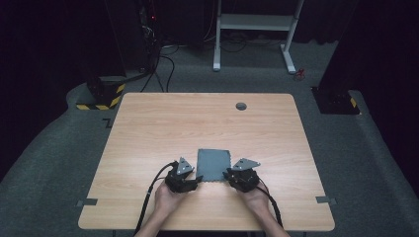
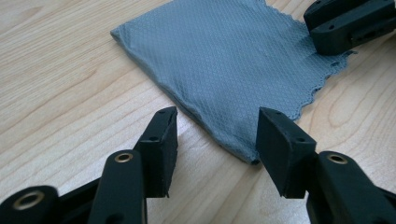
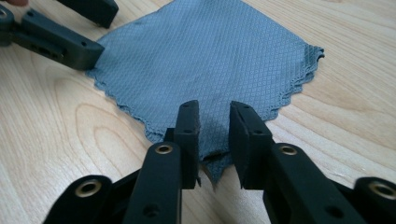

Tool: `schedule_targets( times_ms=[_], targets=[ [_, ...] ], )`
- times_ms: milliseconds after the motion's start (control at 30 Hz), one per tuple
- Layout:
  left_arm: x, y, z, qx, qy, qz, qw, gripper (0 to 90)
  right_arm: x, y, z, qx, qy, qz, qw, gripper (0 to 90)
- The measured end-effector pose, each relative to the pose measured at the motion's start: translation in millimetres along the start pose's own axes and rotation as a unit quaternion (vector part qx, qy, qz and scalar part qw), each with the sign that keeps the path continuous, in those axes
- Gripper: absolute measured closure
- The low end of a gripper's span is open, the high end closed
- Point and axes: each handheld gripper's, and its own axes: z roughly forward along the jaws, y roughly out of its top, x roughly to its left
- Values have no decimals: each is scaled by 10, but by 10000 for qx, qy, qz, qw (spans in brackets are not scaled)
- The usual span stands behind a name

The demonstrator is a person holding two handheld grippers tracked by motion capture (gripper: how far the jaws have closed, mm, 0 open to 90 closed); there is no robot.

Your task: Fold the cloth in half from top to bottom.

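Left tongs (image 2: 215,135), jaws apart, astride the near corner of a grey cloth (image 2: 229,60) on the bench (image 2: 60,84).

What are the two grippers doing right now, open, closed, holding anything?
Left gripper: open, jaws astride a corner of the grey cloth, not gripping.
Right gripper: jaws slightly apart astride the cloth's near corner, not clamped.
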Motion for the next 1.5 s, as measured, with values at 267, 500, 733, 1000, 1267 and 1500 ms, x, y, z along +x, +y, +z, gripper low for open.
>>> schedule_targets(
  times_ms=[267,500,733,1000,1267,1500],
  targets=[
    [34,-24,-55,-113,-11,-169,9998,423,-20,-22,-63,-44,-19,217,9998,634],
    [144,-76,-190,-377,-62,-459,9982,398,-75,-15,-101,-171,-2,439,9989,610],
    [213,-123,-299,-487,-36,-625,9968,375,-57,6,-121,-193,68,473,9987,581],
    [278,-177,-373,-589,38,-786,9952,361,-127,48,-217,-375,45,605,9975,566],
    [334,-183,-444,-698,176,-858,9937,353,-173,41,-312,-554,22,634,9964,573],
    [370,-221,-499,-691,342,-914,9928,348,-231,10,-395,-700,-53,743,9948,569]
  ],
)
